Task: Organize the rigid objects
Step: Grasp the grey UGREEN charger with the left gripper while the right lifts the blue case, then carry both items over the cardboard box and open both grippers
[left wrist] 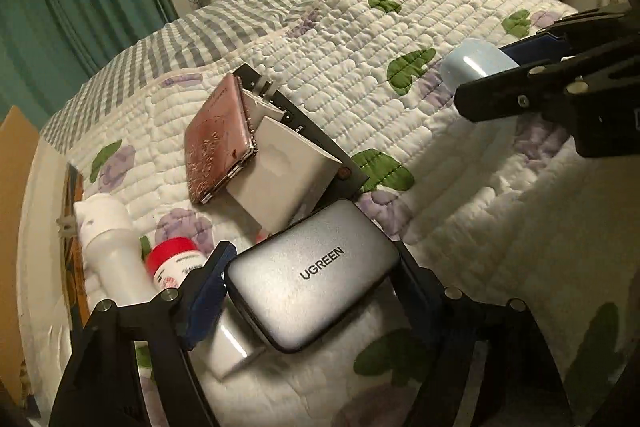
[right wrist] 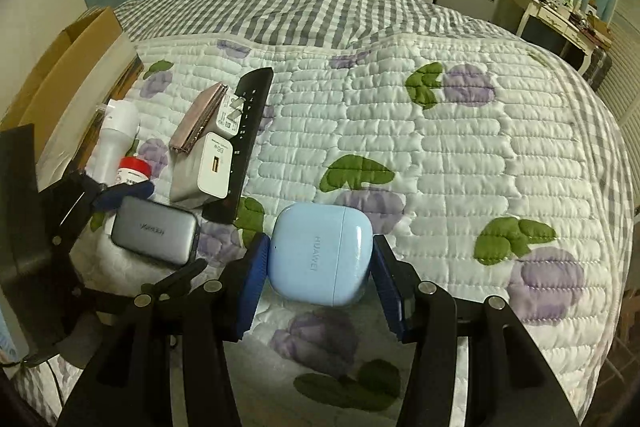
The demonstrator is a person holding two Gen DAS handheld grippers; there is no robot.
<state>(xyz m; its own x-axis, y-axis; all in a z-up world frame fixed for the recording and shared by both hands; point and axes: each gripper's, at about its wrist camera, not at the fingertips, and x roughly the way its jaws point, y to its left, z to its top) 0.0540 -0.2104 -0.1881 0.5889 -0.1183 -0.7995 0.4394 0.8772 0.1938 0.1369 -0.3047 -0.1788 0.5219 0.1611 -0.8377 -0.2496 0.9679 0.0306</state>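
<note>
left gripper (left wrist: 312, 291) is clamped on the grey ugreen charger (left wrist: 314, 277), a blue pad against each of its sides; the charger sits low over the quilted bedspread (left wrist: 400, 39), though whether it rests on the cloth cannot be told from this angle; right gripper (right wrist: 320, 263) is clamped on the pale blue huawei earbud case (right wrist: 320, 255), a pad on each flank, the case just off the quilt; the two grippers are near each other, the earbud case to the right of the charger; behind the charger lies a cluster: a white power adapter (left wrist: 280, 167) leaning on a black remote (left wrist: 320, 143), with a pink case (left wrist: 218, 143) touching the adapter's left side; further left, a white bottle (left wrist: 110, 247) lies beside a small red-capped bottle (left wrist: 174, 259), the latter just beside the left gripper's finger; a cardboard box (right wrist: 60, 67) stands at the bed's left edge
</note>
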